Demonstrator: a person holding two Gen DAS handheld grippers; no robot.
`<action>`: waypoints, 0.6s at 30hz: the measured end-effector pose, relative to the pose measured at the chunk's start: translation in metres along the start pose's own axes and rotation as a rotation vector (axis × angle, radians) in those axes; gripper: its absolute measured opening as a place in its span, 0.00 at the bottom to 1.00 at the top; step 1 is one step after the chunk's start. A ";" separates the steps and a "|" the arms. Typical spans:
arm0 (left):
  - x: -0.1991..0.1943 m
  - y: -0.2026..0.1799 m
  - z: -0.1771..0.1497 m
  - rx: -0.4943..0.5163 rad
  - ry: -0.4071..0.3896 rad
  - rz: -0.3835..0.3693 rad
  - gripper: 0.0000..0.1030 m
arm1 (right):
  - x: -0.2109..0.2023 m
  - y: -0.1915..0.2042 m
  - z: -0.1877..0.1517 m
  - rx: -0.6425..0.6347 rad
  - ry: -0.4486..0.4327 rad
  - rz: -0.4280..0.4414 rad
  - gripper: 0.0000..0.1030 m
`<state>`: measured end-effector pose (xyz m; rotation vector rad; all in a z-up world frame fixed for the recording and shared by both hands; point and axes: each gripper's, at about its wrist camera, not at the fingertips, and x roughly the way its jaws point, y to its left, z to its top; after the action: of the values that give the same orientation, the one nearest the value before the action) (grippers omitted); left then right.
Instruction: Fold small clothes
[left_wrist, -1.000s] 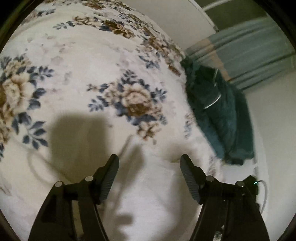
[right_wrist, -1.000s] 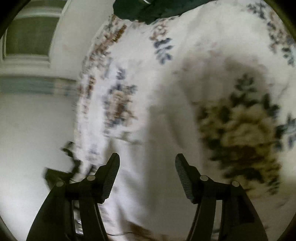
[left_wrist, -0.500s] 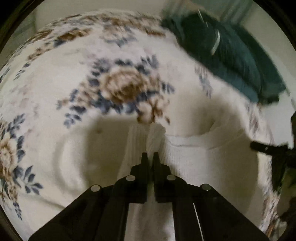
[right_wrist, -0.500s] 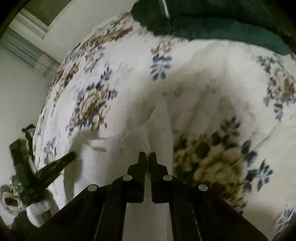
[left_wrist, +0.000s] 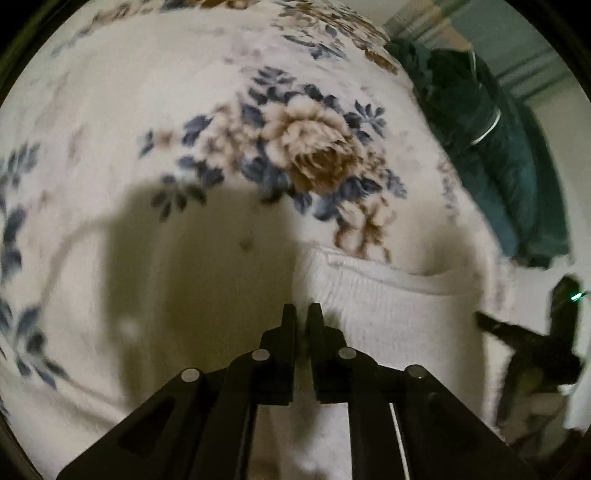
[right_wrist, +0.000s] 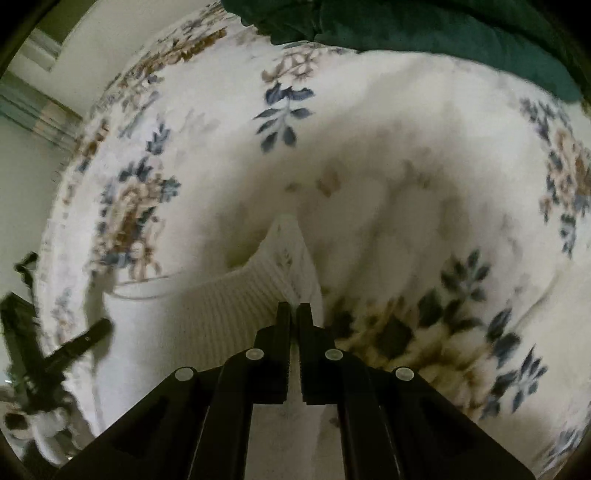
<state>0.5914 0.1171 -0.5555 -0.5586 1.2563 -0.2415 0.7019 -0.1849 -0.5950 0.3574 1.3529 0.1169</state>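
White knit garment (left_wrist: 388, 314) — edge stretched gripper-to-gripper

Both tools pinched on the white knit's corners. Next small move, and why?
Probably carry both corners forward together. The left tool and right tool are each shut on a corner of the white knit garment, whose edge sags between them over the floral blanket.

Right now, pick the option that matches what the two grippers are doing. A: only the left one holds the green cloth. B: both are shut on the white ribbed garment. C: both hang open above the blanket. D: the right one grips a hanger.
B: the left gripper and the right gripper each have their jaws closed on an edge of the white ribbed garment, which lies on the floral blanket.
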 end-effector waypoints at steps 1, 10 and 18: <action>-0.004 0.004 -0.003 -0.020 0.011 -0.013 0.35 | -0.003 -0.006 -0.003 0.025 0.023 0.045 0.18; -0.003 0.044 -0.087 -0.204 0.114 -0.350 0.63 | 0.033 -0.061 -0.089 0.221 0.340 0.538 0.84; 0.011 0.000 -0.089 -0.107 0.070 -0.386 0.29 | 0.063 -0.040 -0.123 0.229 0.366 0.622 0.52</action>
<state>0.5108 0.0886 -0.5820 -0.8915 1.2266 -0.5222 0.5914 -0.1815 -0.6877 0.9820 1.5789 0.5686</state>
